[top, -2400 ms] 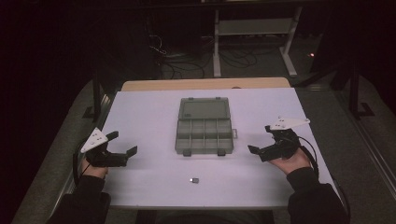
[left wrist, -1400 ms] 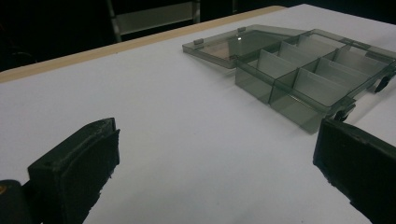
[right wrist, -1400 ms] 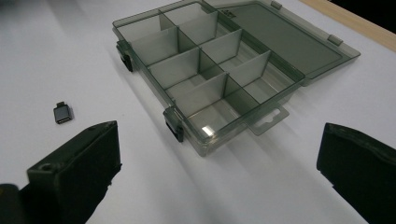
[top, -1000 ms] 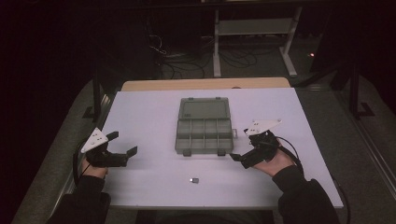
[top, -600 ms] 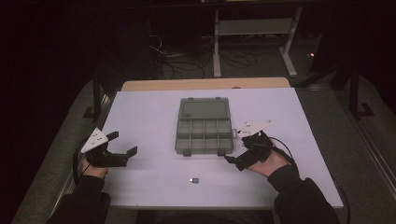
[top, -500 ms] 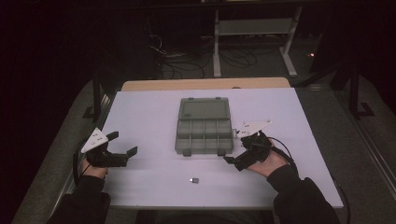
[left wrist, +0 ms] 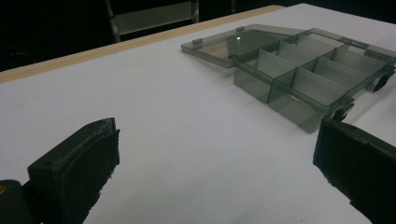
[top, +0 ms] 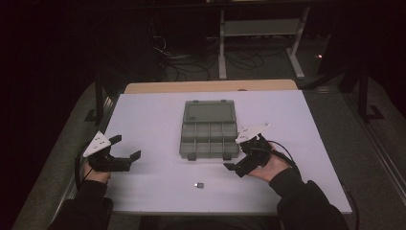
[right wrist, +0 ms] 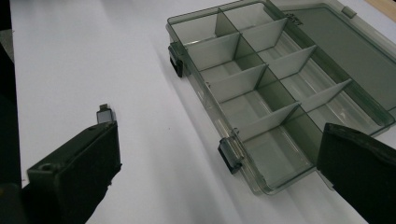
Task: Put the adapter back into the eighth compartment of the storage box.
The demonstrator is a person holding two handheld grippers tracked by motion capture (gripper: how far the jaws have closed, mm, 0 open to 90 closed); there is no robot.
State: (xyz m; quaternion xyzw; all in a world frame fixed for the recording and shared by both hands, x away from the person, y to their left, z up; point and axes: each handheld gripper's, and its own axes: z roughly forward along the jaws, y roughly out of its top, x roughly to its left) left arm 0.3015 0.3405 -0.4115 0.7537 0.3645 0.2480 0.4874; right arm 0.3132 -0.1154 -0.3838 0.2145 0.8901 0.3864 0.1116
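Note:
A smoky clear compartment box lies open mid-table, its lid folded flat on the far side; its compartments look empty. A small dark metal part rests on the white table near the front edge, also seen as a small part past my right jaw. My right gripper is open just off the box's front right corner, hovering over the table. My left gripper is open at the table's left, apart from the box.
A wooden strip borders the table's far edge. Beyond it, in the dark, stand a metal rack and floor cables. Bare white surface spreads between the two grippers.
My right gripper has travelled left and toward the front, from the table's right side to the box's front right corner. The left gripper has stayed put.

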